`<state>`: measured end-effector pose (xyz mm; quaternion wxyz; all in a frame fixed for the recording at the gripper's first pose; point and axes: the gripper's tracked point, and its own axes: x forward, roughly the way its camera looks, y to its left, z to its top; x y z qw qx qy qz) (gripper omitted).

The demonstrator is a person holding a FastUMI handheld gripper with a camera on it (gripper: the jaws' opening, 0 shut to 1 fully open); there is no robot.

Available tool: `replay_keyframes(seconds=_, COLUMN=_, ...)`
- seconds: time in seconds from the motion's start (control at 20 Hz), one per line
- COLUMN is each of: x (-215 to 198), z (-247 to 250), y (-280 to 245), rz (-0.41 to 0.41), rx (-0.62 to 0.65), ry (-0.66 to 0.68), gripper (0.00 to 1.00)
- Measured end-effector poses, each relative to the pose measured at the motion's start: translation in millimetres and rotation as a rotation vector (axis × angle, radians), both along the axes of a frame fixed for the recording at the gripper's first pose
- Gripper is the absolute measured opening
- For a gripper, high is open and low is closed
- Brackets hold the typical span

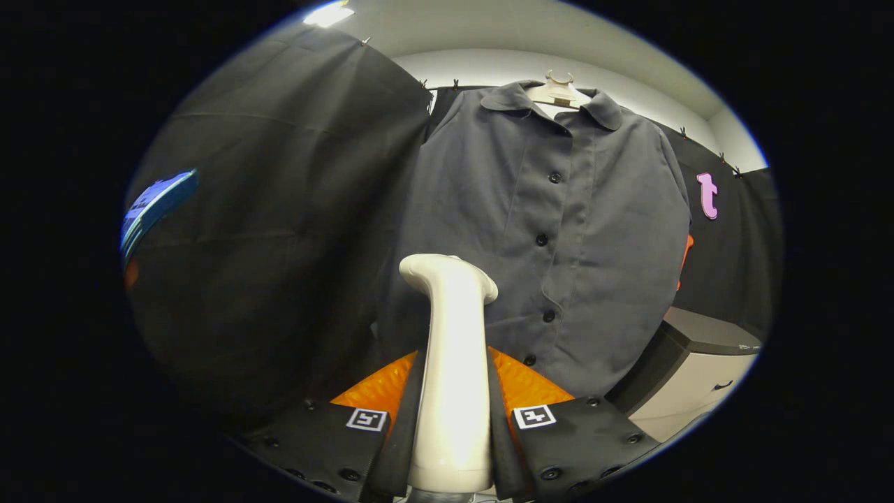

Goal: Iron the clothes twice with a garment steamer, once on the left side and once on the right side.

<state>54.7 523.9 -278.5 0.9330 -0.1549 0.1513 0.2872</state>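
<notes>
A white garment steamer [452,363] stands upright between my fingers, and my gripper [452,412] is shut on its handle. Its head points away from me, toward the lower left part of the shirt. A dark grey button-up shirt [552,230] hangs beyond it on a pale hanger [559,91], its front facing me with a row of dark buttons down the middle. The steamer's head is close to the shirt's lower left front; whether it touches the cloth I cannot tell.
Black cloth walls close in on the left and behind the shirt. A low cabinet [698,363] with a dark top and pale drawers stands to the lower right of the shirt. A bright ceiling light [327,14] is overhead.
</notes>
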Motion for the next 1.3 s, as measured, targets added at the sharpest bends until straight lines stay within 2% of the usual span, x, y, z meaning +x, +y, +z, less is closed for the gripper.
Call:
replay_keyframes(seconds=0.4, x=-5, z=11, y=1, rz=0.017, rx=0.018, ry=-0.014, gripper=0.52)
replay_keyframes(seconds=0.7, x=4, z=67, y=-7, rz=0.029, rx=0.090, ry=-0.071, gripper=0.52)
replay_keyframes(seconds=1.05, x=18, z=126, y=-64, rz=0.010, rx=0.179, ry=-0.120, gripper=0.52)
replay_keyframes(seconds=1.3, x=17, z=156, y=-116, rz=-0.043, rx=0.214, ry=-0.128, gripper=0.51)
